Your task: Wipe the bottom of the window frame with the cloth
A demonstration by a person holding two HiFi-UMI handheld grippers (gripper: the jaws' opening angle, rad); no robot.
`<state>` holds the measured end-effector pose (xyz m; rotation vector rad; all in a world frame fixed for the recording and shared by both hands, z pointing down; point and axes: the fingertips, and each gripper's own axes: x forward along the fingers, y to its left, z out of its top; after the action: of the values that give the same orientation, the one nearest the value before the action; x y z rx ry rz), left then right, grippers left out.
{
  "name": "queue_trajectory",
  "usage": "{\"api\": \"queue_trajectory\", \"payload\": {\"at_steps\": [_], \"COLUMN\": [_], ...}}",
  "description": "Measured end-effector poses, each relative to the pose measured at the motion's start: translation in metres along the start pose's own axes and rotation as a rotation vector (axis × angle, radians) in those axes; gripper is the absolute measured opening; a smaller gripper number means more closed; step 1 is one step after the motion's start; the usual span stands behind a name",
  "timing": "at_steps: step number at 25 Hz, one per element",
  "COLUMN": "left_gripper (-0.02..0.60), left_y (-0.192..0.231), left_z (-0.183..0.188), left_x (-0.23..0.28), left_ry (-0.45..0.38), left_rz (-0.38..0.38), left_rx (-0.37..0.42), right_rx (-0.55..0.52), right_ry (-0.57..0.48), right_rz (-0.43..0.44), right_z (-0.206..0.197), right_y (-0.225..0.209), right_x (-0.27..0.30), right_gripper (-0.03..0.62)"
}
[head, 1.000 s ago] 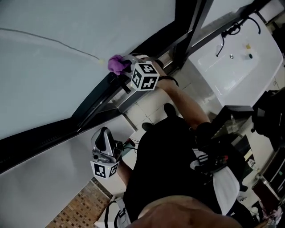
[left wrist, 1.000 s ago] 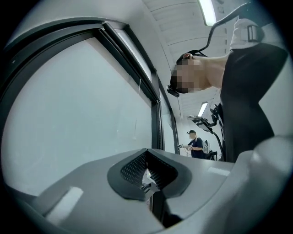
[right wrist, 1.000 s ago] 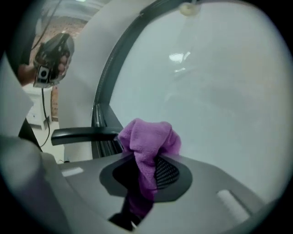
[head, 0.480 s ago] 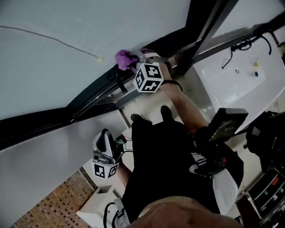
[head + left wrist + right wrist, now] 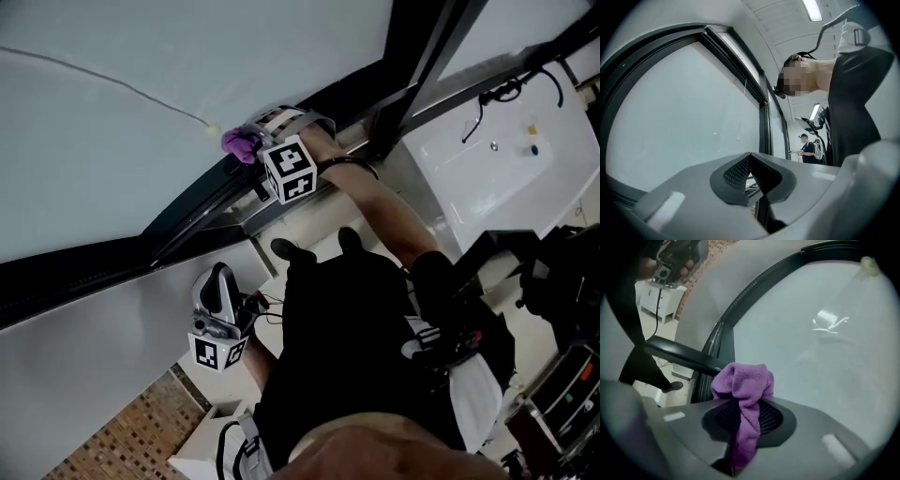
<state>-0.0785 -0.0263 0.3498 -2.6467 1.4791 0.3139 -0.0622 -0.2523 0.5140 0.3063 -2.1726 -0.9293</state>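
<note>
Pressing the cloth (image 5: 742, 380), clamped in the right gripper (image 5: 746, 418), firmly along the window frame (image 5: 202, 202) bottom should wipe best; the left gripper (image 5: 751, 176) hangs closed, empty.

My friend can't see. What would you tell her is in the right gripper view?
The right gripper is shut on a bunched purple cloth, held close to the dark window frame and pale glass.

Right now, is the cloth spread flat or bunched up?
Bunched: the purple cloth sits as a crumpled wad pinched in the right tongs, with a tail hanging down between them.
</note>
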Motion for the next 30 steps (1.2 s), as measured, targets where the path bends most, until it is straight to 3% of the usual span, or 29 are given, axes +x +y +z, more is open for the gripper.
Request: {"api": "queue_trajectory", "payload": {"at_steps": [4,6,9,12,14,17,18,21,22,24,27,28,30], "left_gripper": [0.003,0.003,0.003,0.003,0.003,0.003,0.003,0.003,0.003,0.003,0.003,0.003,0.003], "left_y": [0.000,0.004,0.012,0.016,0.015,0.013,0.014,0.016,0.015,0.013,0.014,0.015,0.017], "left_z": [0.000,-0.001,-0.005,-0.011,-0.011,-0.011,-0.012,-0.018,-0.019,-0.017,-0.011,-0.011,-0.014], "left_x": [0.007,0.004,-0.003,-0.003,0.001,0.003,0.003,0.005,0.006,0.009,0.011,0.010,0.010], "left_ry": [-0.003,-0.006,-0.011,-0.011,-0.014,-0.013,-0.013,0.002,0.008,0.014,0.008,0.008,0.013], "left_rz": [-0.023,-0.013,0.009,0.021,0.010,-0.007,-0.009,-0.011,-0.013,-0.017,-0.019,-0.018,-0.018], "left_rx": [0.006,-0.003,-0.025,-0.045,-0.045,-0.035,-0.042,-0.065,-0.063,-0.048,-0.041,-0.047,-0.059], "right_rx": [0.120,0.169,0.195,0.255,0.304,0.360,0.365,0.315,0.298,0.385,0.463,0.435,0.318], "right_ry": [-0.007,0.077,0.246,0.180,0.193,0.420,0.427,0.201,0.178,0.247,0.522,0.541,0.392], "right_rz": [0.111,0.118,0.023,0.016,-0.007,-0.143,-0.172,-0.120,-0.120,-0.177,-0.290,-0.288,-0.211], "right_z": [-0.012,-0.049,-0.090,-0.058,-0.063,-0.119,-0.119,-0.060,-0.056,-0.093,-0.171,-0.169,-0.119], "right_y": [-0.001,0.002,-0.007,0.002,0.005,-0.010,-0.012,0.005,0.008,-0.004,-0.031,-0.033,-0.024], "right_x": [-0.002,-0.012,-0.034,-0.024,-0.018,-0.050,-0.057,-0.035,-0.026,-0.030,-0.072,-0.076,-0.058], "right_gripper": [0.063,0.067,0.069,0.066,0.060,0.066,0.071,0.071,0.065,0.064,0.068,0.071,0.071]}}
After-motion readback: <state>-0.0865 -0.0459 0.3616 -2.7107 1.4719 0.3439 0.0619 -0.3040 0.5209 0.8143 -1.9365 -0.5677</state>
